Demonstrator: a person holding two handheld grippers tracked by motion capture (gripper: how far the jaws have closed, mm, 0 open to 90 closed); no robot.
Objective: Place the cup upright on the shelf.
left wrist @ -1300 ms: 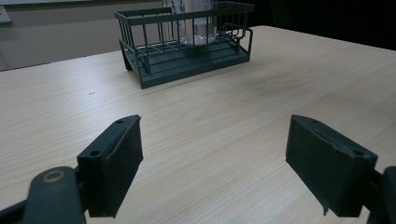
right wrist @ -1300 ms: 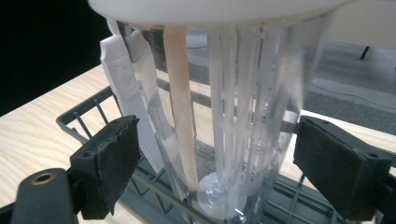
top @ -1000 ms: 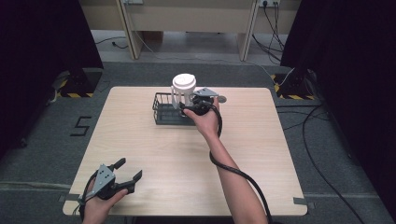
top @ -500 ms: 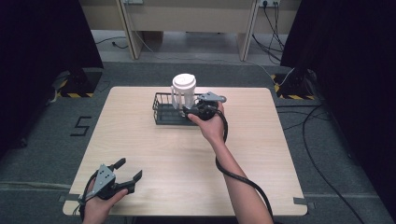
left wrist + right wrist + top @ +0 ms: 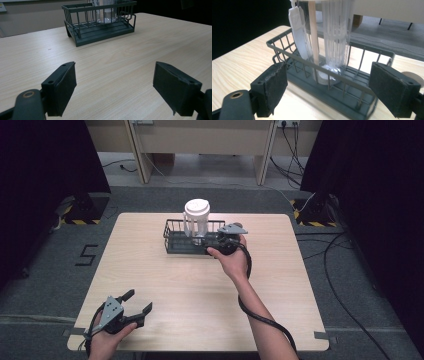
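Observation:
A dark wire basket (image 5: pixel 181 240) (image 5: pixel 100 25) (image 5: pixel 332 75) stands at the back middle of the light wood table (image 5: pixel 200 290). Inside it a clear pitcher with a white lid and handle (image 5: pixel 197 216) (image 5: pixel 329 37) stands upright. My right gripper (image 5: pixel 216 241) (image 5: pixel 328 90) is open just beside the basket's right end, jaws wide apart and nothing between them. Low at the table's front left corner, my left gripper (image 5: pixel 134 304) (image 5: pixel 113 90) is open and empty, pointing across the table toward the basket.
Dark curtains flank the table on both sides. Cables (image 5: pixel 345 270) run over the grey floor at the right. A wooden desk frame (image 5: pixel 200 145) stands beyond the table. A bare stretch of tabletop lies between the two grippers.
The right gripper has drawn back to the right from the pitcher, out past the basket's right end. The left gripper has stayed in place.

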